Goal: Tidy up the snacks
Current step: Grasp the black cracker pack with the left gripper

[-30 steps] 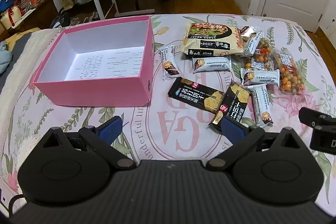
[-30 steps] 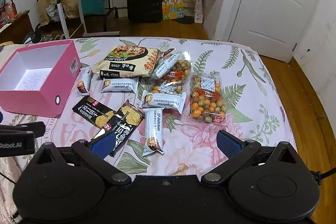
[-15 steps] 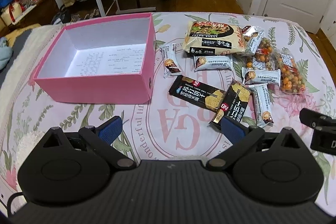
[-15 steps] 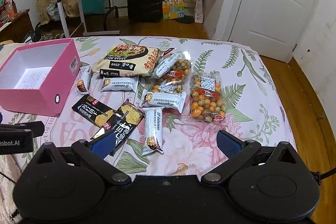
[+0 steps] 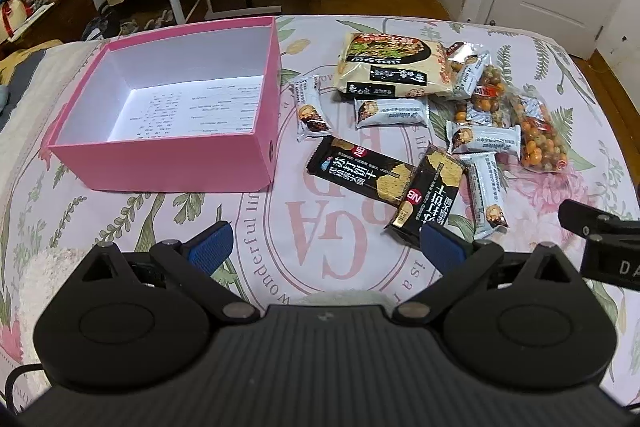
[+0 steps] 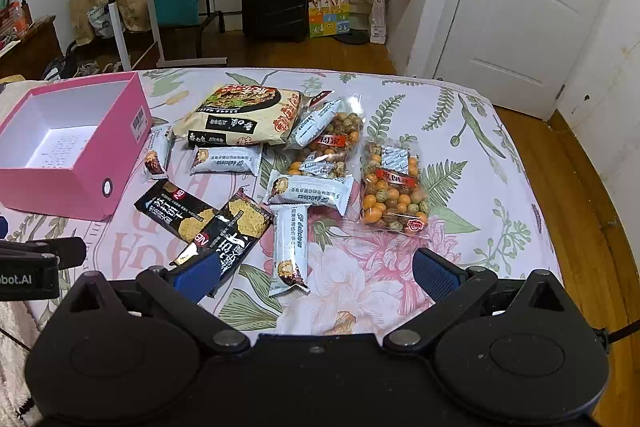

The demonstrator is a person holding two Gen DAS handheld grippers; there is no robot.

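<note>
Both tools, left tool [image 5: 324, 241] and right tool [image 6: 316, 269], gape wide, empty, above the bed [image 6: 460, 131] beside cracker packets [image 6: 224, 231] and the pink box [image 5: 168, 163].

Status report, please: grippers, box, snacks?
Left gripper open, right gripper open, both empty. Pink box holds no snacks. Snack packets on bed, unobstructed.

Both wrist views look down across the bed [image 5: 248, 227] from its near edge, sharing the snack pile [image 6: 308, 163].

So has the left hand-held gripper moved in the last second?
Yes. In its own view the pink box and the snacks sit lower and nearer, so the left hand-held gripper has edged forward over the bed, its jaws open and empty.
</note>
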